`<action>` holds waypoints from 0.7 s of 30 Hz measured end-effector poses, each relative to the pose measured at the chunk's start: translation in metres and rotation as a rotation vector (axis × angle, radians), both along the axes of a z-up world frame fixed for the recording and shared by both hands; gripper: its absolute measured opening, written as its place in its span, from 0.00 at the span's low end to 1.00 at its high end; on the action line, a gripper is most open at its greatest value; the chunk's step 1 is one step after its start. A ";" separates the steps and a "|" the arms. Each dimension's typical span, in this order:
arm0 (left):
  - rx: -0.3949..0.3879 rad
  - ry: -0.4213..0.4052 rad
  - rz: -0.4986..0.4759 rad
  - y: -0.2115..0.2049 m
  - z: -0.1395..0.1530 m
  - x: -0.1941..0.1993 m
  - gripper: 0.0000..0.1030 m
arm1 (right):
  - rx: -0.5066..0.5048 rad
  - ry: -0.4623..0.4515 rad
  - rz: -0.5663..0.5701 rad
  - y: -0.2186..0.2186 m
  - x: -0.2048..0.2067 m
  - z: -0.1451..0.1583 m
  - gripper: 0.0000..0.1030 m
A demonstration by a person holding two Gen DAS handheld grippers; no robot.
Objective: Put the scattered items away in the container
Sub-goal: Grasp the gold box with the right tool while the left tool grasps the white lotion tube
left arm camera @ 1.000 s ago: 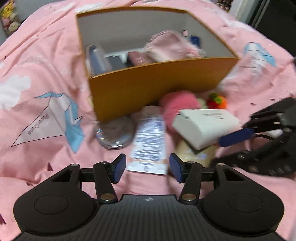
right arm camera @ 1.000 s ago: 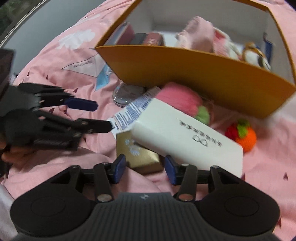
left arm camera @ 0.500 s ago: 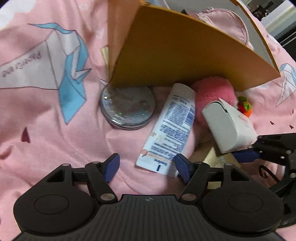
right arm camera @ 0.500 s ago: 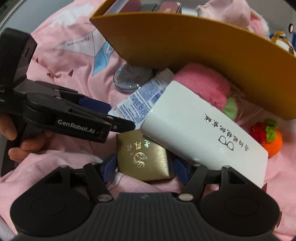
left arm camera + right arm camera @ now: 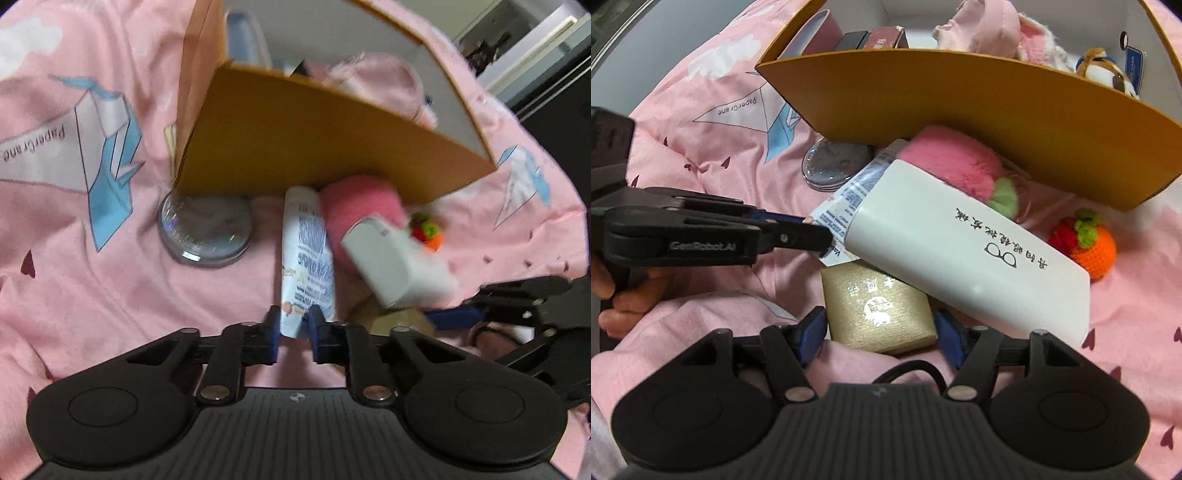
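Observation:
My left gripper (image 5: pixel 293 325) is closing its jaws, and its pads pinch the flat crimped end of a white tube (image 5: pixel 306 251) with blue print that lies on the pink bedspread. In the right wrist view the same gripper (image 5: pixel 816 236) comes in from the left, tips on the tube (image 5: pixel 846 206). My right gripper (image 5: pixel 879 332) points down over a small gold box (image 5: pixel 879 310); its jaws are closing, and the box sits between the pads, which flank it closely. A white glasses case (image 5: pixel 967 254) leans across the gold box's far edge.
The orange cardboard container (image 5: pixel 960 110) stands just beyond, with several items inside. Against its front wall lie a pink fluffy toy (image 5: pixel 953 158), a round silver compact (image 5: pixel 834 166) and a crocheted orange fruit (image 5: pixel 1089 243). A hand (image 5: pixel 624 291) holds the left gripper.
The left gripper dropped toward the tube, rolled, opened wide, then closed on its end. The right gripper sank over the gold box with its jaws wider than a second ago.

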State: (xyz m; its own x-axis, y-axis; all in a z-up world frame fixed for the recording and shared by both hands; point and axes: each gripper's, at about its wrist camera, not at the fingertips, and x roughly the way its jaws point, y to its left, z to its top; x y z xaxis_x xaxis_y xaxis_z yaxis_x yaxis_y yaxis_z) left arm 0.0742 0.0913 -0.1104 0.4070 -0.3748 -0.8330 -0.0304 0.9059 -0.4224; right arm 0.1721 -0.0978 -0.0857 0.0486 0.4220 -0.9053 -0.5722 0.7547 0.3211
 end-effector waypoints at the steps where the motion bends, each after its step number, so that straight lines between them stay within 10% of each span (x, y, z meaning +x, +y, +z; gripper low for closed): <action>1: -0.010 -0.012 0.011 -0.001 0.001 -0.002 0.06 | -0.002 -0.003 0.002 0.003 -0.001 -0.002 0.65; 21: 0.212 -0.137 -0.034 0.002 0.090 -0.015 0.05 | 0.189 -0.101 0.027 -0.009 -0.006 0.064 0.62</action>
